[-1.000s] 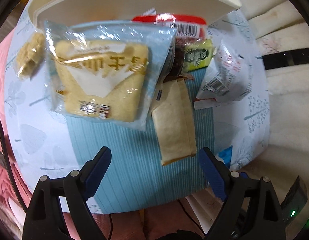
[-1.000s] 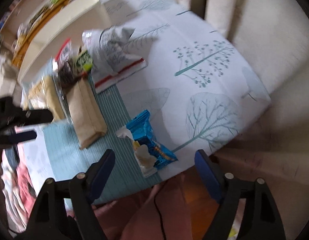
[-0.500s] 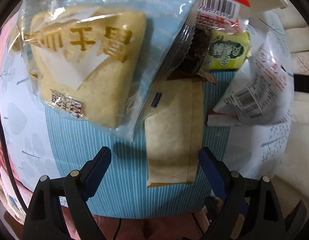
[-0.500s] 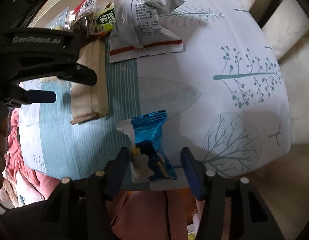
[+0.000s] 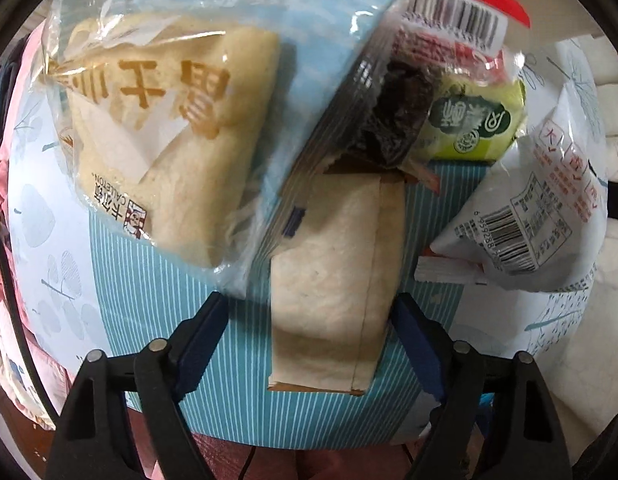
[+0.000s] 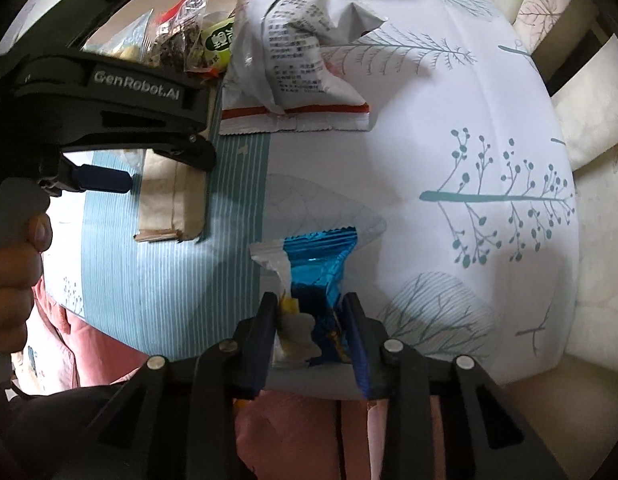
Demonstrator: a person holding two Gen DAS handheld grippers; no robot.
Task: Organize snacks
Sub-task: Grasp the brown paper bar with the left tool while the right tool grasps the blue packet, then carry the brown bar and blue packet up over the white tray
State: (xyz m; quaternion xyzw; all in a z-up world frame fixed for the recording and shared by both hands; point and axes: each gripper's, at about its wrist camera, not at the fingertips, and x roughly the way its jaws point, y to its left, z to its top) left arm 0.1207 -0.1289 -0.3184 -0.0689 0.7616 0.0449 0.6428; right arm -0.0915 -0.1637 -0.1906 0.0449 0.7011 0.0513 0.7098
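My left gripper (image 5: 309, 320) is open, its fingers on either side of the near end of a tan paper snack pack (image 5: 333, 280) lying on the striped blue cloth. In the right wrist view the same pack (image 6: 169, 204) lies under the left gripper (image 6: 157, 168). My right gripper (image 6: 311, 320) is shut on a blue foil snack packet (image 6: 317, 268) at the table's near edge. A large clear bag of yellow cake (image 5: 165, 128), a red-topped dark snack bag (image 5: 405, 120), a green packet (image 5: 473, 124) and a white crumpled bag (image 5: 541, 208) lie behind.
The table has a white cloth with tree prints (image 6: 489, 200) and a striped blue panel (image 6: 157, 272). Pink fabric (image 6: 89, 344) hangs below the near edge. Cream cushions (image 6: 589, 112) stand at the right. A hand (image 6: 9, 268) holds the left gripper.
My left gripper moved forward until its open fingers straddle the tan pack. My right gripper moved onto the blue packet and closed on it.
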